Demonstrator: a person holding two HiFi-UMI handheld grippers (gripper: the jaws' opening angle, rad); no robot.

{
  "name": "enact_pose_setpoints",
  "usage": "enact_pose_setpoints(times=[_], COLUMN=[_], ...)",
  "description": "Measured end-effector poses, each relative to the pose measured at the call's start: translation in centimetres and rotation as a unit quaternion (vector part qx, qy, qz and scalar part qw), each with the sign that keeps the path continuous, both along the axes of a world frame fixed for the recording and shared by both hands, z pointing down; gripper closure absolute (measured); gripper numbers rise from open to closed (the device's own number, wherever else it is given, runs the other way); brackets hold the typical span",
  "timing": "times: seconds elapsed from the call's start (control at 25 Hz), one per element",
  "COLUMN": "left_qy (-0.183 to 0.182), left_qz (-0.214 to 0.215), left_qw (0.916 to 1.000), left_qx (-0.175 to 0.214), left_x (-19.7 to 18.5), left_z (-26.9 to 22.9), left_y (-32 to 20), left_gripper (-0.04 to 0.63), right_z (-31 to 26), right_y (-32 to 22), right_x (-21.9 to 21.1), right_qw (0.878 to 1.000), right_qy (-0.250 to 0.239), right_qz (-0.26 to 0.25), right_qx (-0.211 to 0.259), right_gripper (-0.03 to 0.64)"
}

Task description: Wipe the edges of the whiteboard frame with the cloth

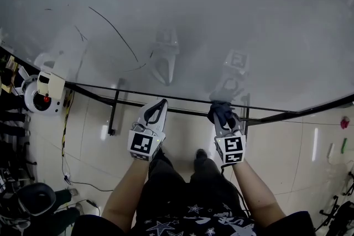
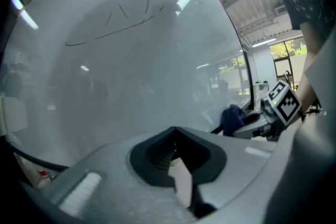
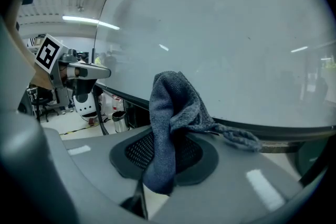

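Head view: R tool (image 1: 223,119) is clamped on the dark blue cloth (image 1: 220,109). Cloth is bunched over the tips, sitting right at the bottom edge of the whiteboard frame (image 1: 110,89). Can't confirm contact from here.

Key relation: that edge runs side to side across the view, straight ahead of the cloth, w/ the whiteboard (image 1: 221,8) above it. So the stroke should prob be lateral along the edge, not a push fwd. R tool is the nearer one and has the cloth, so it does the work.

L tool (image 1: 157,110) is just beside it along the same edge, short of the frame, tips together, nothing in them. Idle imo.

A stand crossbar (image 1: 182,111) runs just below the frame and parallel to it. Don't mistake it for the edge.

R gripper view adds:
- cloth (image 3: 170,123) is pinched low between the jaws, w/ most of it standing up in a loose fold
- a tail of it trails toward the frame (image 3: 283,132); it looks close, touching or not I can't tell
- L tool (image 3: 86,73) shows off to the side

L gripper view adds:
- L tool (image 2: 176,152) jaws closed, empty
- cloth (image 2: 231,119) seen side-on against the board's lower edge

Risk: the loose fold may flop off the edge mid-stroke.
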State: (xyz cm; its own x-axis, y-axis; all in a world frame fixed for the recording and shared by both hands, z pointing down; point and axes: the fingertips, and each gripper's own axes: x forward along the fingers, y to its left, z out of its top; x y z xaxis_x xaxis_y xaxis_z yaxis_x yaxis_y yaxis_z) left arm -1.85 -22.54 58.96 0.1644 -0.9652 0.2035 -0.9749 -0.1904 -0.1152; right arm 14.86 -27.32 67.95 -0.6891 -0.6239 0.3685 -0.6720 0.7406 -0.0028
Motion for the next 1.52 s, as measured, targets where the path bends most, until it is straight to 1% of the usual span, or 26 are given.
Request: enact_pose_setpoints(times=[0.12,0.28,0.36,0.52,0.68,0.84,0.96,1.08,1.2,1.28,1.4,1.52], left_qy=[0.008,-0.003,-0.007,0.009,0.014,0.03,0.03,0.024,0.034,0.031,0.024,0.026], left_qz=[0.011,0.047,0.055,0.053,0.052,0.053,0.057,0.058,0.062,0.066,0.065,0.062], left_qw=[0.9999,0.9988,0.9984,0.9985,0.9984,0.9979,0.9978,0.9979,0.9972,0.9972,0.9975,0.9976], left_qx=[-0.01,-0.012,-0.011,-0.011,-0.015,-0.019,-0.017,-0.013,-0.024,-0.019,-0.014,-0.017], left_x=[-1.3,-5.2,-7.0,-9.6,-12.0,-14.3,-16.1,-18.2,-19.1,-19.6,-20.2,-20.3], left_z=[0.5,1.8,1.7,1.1,1.7,1.5,1.9,2.4,2.5,2.4,2.6,2.5], left_y=[0.9,2.0,2.4,2.9,3.5,3.8,4.1,4.4,5.0,5.4,5.8,5.8], left_gripper=[0.592,0.592,0.592,0.592,0.591,0.592,0.592,0.592,0.592,0.592,0.592,0.592], right_z=[-0.1,0.1,0.3,0.3,0.4,0.2,0.6,0.3,0.2,0.1,-0.1,-0.7], right_y=[0.6,1.3,1.9,3.0,3.8,4.4,4.7,5.3,6.5,7.0,7.3,7.3], right_x=[-1.7,-5.7,-7.5,-10.5,-12.8,-15.5,-17.2,-19.9,-22.8,-24.0,-24.6,-24.6], right_qw=[1.0,0.999,0.999,0.999,0.999,0.999,0.999,0.998,0.999,1.0,1.0,1.0], right_qy=[0.0,0.0,0.0,-0.001,0.002,0.008,0.018,0.016,0.015,0.013,0.006,0.006], right_qz=[0.011,0.034,0.041,0.045,0.045,0.043,0.051,0.054,0.029,0.021,0.022,0.019], right_qx=[0.003,0.002,-0.002,0.0,0.001,0.002,0.002,0.001,0.005,0.005,0.004,0.006], right_gripper=[0.534,0.534,0.534,0.534,0.534,0.534,0.534,0.534,0.534,0.534,0.534,0.534])
